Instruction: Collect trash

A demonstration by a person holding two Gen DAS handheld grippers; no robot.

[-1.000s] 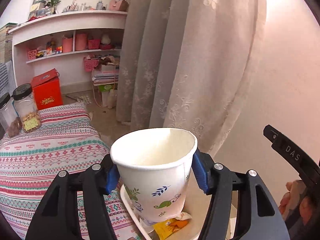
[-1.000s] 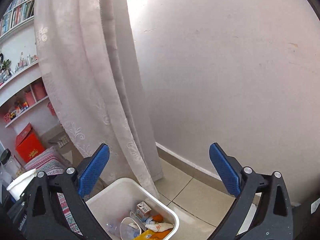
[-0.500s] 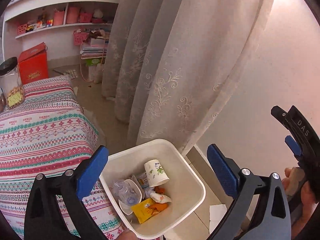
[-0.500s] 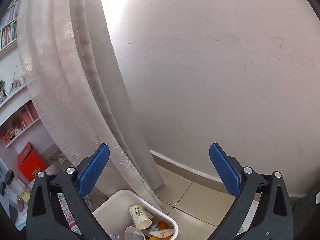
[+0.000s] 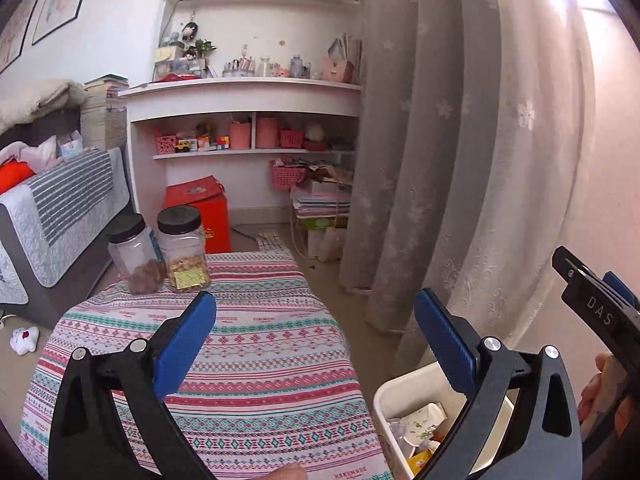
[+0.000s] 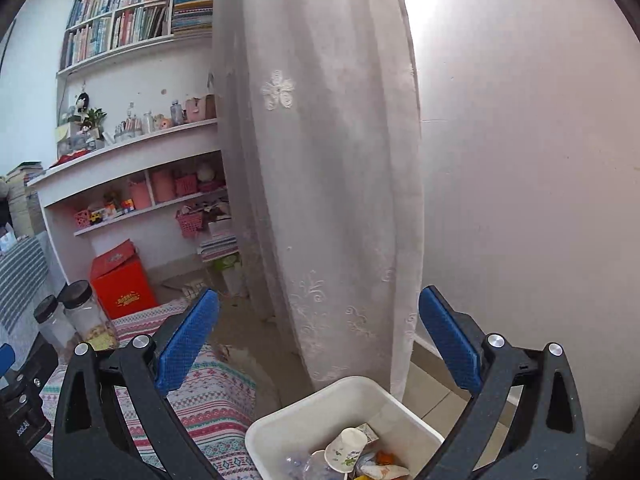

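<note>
A: Where's the paper cup [image 6: 346, 450]?
B: Lying in the white bin [image 6: 316, 404] on the floor beside the counter [image 5: 256, 360], among other trash.
A: And the grippers?
B: Left gripper [image 5: 316, 344] and right gripper [image 6: 318, 340] both have fingers spread wide, holding nothing.

White shelving [image 5: 244, 96] against back wall, lace curtain [image 6: 320, 184] beside pale wall [image 6: 528, 200], tiled floor [image 6: 430, 396]
</note>
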